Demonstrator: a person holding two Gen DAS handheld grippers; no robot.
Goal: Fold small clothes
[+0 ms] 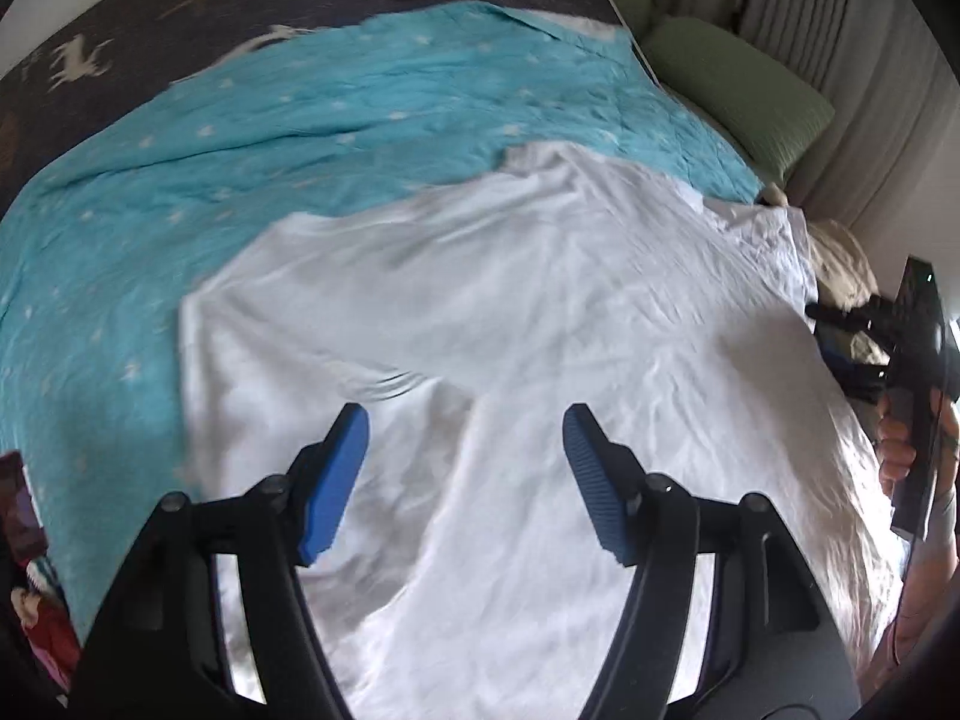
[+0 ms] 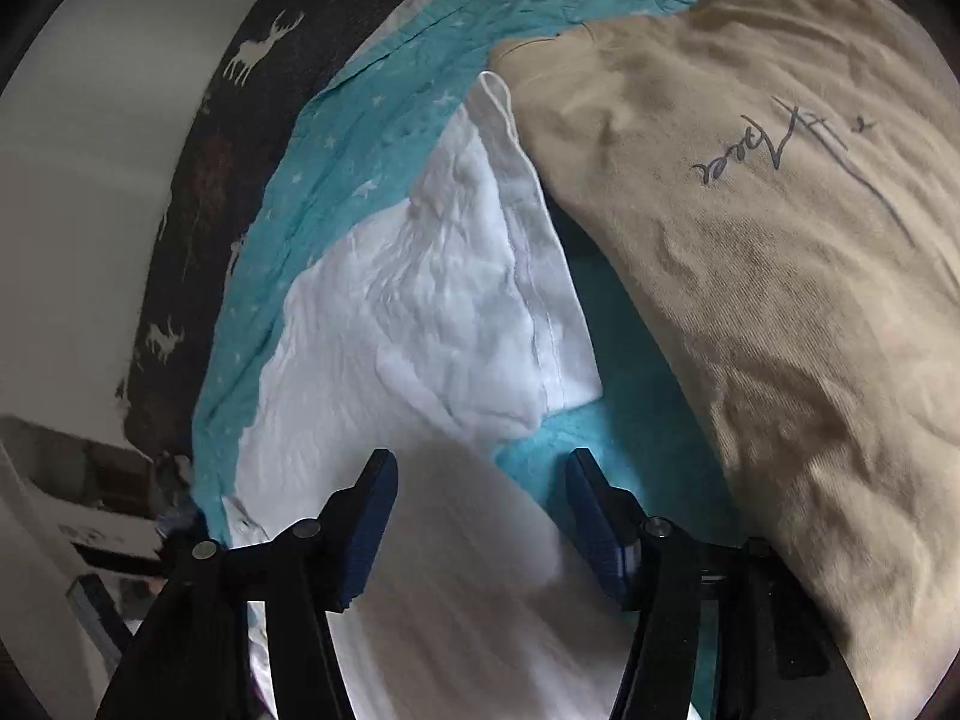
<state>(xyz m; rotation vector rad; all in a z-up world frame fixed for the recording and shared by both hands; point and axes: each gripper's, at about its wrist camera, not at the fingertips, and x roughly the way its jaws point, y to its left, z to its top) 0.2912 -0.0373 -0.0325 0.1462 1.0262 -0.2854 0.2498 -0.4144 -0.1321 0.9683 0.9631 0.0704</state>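
White shirt (image 1: 510, 312) lies crumpled and spread on a teal starred sheet (image 1: 180, 180), its hemmed sleeve (image 2: 540, 276) just beside a beige printed shirt (image 2: 780, 240). Left gripper (image 1: 465, 450) and right gripper (image 2: 480, 492) hang over it, both released, blue ribbed pads empty.

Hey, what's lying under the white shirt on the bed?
The white shirt lies on a turquoise star-print sheet, over a dark deer-print blanket. Whatever sits directly beneath the shirt's middle is covered and cannot be seen.
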